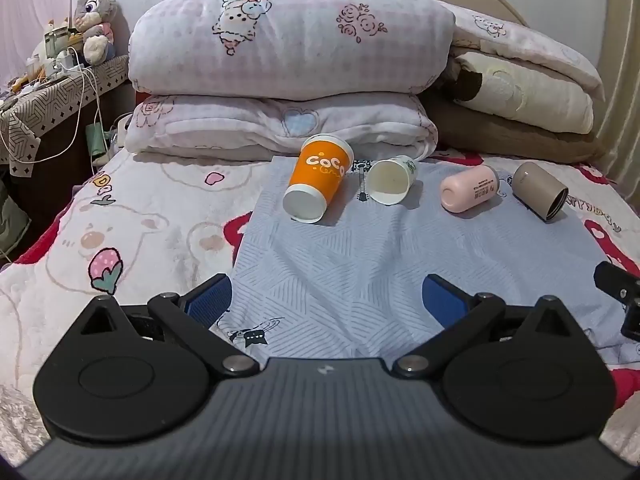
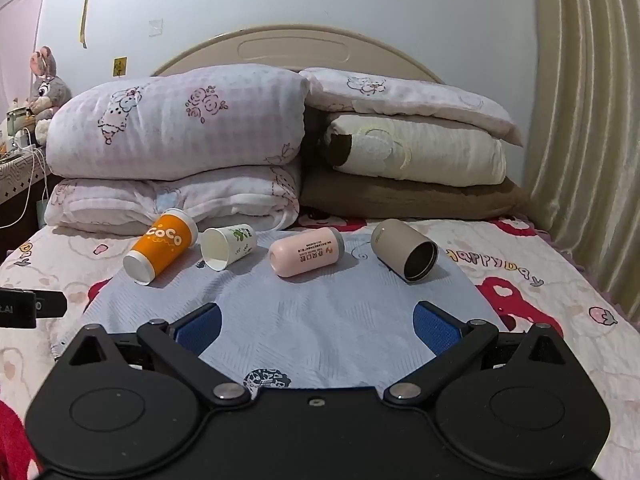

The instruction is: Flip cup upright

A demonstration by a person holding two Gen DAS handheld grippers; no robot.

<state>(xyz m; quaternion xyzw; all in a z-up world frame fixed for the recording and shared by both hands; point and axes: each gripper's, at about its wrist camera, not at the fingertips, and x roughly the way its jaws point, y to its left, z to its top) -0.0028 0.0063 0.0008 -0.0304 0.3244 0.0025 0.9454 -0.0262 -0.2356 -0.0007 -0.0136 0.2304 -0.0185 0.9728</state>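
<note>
Four cups lie on their sides in a row on a pale blue cloth (image 1: 340, 264) (image 2: 320, 312) on the bed. From left: an orange COCO paper cup (image 1: 318, 178) (image 2: 160, 250), a small white paper cup (image 1: 392, 180) (image 2: 228, 246), a pink cup (image 1: 470, 190) (image 2: 306, 256) and a beige cup (image 1: 540, 190) (image 2: 404, 254). My left gripper (image 1: 326, 302) is open and empty, well short of the cups. My right gripper (image 2: 318, 328) is open and empty, also short of them. Part of the right gripper (image 1: 620, 292) shows at the left view's right edge.
Folded quilts and pillows (image 1: 288, 80) (image 2: 180, 152) are stacked just behind the cups against the headboard (image 2: 296, 48). A cluttered bedside table (image 1: 52, 92) with cables and a plush rabbit (image 1: 94, 12) stands at the left. A curtain (image 2: 588, 120) hangs at the right.
</note>
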